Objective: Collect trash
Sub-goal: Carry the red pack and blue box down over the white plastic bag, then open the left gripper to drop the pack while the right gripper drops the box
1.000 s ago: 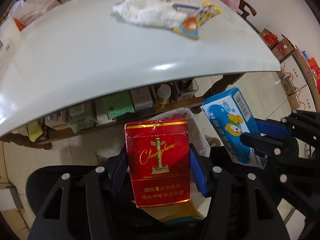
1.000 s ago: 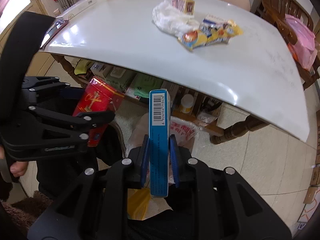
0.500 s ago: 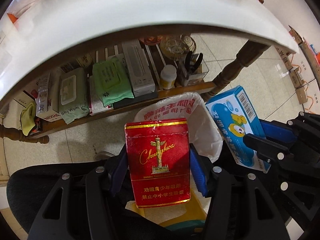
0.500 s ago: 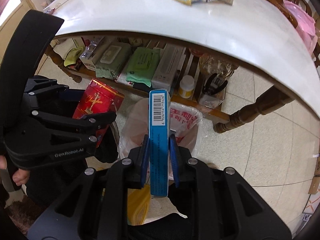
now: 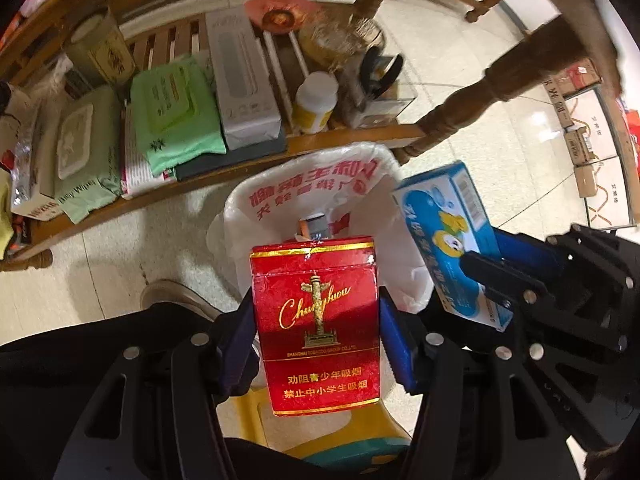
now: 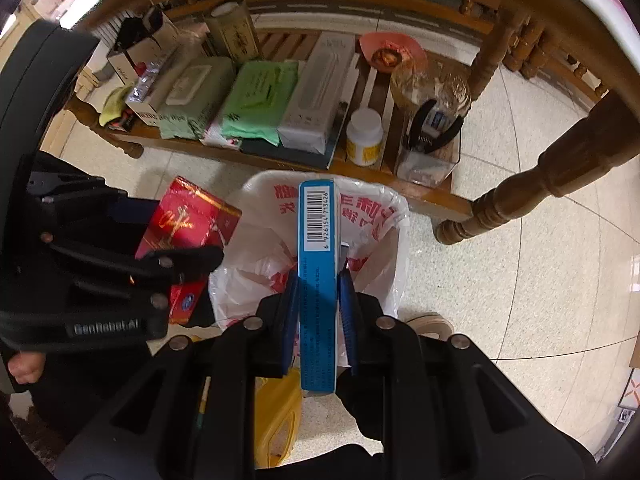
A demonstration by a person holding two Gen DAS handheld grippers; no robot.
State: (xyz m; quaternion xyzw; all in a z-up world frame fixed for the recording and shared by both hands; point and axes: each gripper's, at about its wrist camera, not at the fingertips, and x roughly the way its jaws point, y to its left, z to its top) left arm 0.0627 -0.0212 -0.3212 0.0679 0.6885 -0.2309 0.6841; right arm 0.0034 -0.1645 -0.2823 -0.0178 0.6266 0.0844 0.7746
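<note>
A: Where is the trash sitting?
B: The left gripper is clenching the red cigarette pack, the right gripper the blue box, both over the bin bag.
A: Dropped yet?
B: No, releasing is remaining.

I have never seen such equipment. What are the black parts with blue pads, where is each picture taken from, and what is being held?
No robot here: a person holds one hand-held tool in each hand, and each carries a wide-angle camera looking along its two fingers. In the left camera's picture, the left tool grips a red cigarette pack. In the right camera's picture, the right tool grips a thin blue box. Both hang over a bin lined with a white plastic bag, which already holds some trash. Behind, a low wooden shelf under the table carries wipe packs, boxes and a small bottle.
</note>
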